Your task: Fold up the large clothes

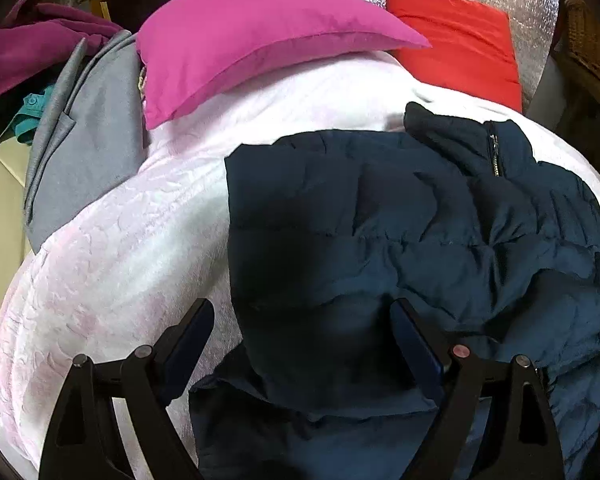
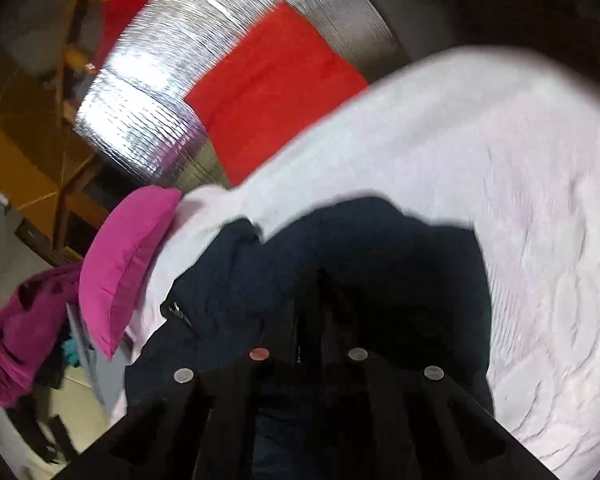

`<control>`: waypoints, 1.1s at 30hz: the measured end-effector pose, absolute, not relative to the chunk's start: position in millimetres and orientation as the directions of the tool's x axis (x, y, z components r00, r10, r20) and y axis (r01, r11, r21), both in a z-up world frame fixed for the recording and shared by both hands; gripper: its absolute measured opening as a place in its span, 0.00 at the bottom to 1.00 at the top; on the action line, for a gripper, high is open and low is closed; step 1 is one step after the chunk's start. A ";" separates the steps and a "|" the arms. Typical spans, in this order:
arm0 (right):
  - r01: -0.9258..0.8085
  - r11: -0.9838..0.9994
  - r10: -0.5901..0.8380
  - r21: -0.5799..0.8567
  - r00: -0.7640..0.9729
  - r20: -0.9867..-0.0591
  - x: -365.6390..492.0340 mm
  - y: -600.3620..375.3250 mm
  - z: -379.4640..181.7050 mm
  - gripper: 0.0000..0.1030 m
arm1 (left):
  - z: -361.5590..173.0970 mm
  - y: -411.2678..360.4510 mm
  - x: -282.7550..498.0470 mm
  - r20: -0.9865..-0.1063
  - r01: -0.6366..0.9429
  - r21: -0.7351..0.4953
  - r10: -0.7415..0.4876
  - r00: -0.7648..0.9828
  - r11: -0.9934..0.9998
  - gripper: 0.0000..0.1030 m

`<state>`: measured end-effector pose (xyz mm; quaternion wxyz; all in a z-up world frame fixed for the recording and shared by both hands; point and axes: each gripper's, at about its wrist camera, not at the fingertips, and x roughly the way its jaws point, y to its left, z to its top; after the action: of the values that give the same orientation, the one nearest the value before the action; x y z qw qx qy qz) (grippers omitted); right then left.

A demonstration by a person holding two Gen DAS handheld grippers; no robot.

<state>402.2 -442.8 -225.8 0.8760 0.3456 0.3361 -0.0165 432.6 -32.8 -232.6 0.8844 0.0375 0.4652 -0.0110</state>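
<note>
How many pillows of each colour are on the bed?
Pink pillow: 1
Red pillow: 1
Total: 2

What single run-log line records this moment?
left tool: open over navy puffer jacket | right tool: shut, grip unclear | jacket on white bedspread
</note>
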 end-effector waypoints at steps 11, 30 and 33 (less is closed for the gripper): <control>0.310 0.690 0.228 0.654 0.765 -0.602 364.4 -459.5 -236.3 0.57 | -232.6 -30.3 429.4 -0.836 0.063 0.056 0.012 0.549 0.996 0.87; 0.325 0.802 0.162 0.501 0.688 -0.707 322.7 -422.8 -233.6 0.34 | -232.8 -8.9 429.7 -0.852 0.052 0.051 0.016 0.523 0.997 0.87; 0.316 0.829 0.084 0.462 0.746 -0.661 308.9 -418.6 -207.2 0.36 | -222.9 -5.1 427.2 -0.835 0.041 0.037 0.008 0.550 0.999 0.87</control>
<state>308.9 -418.6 -207.2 0.8897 0.2852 0.3505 -0.0653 427.2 -5.1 -222.9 0.8800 0.0258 0.4741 -0.0091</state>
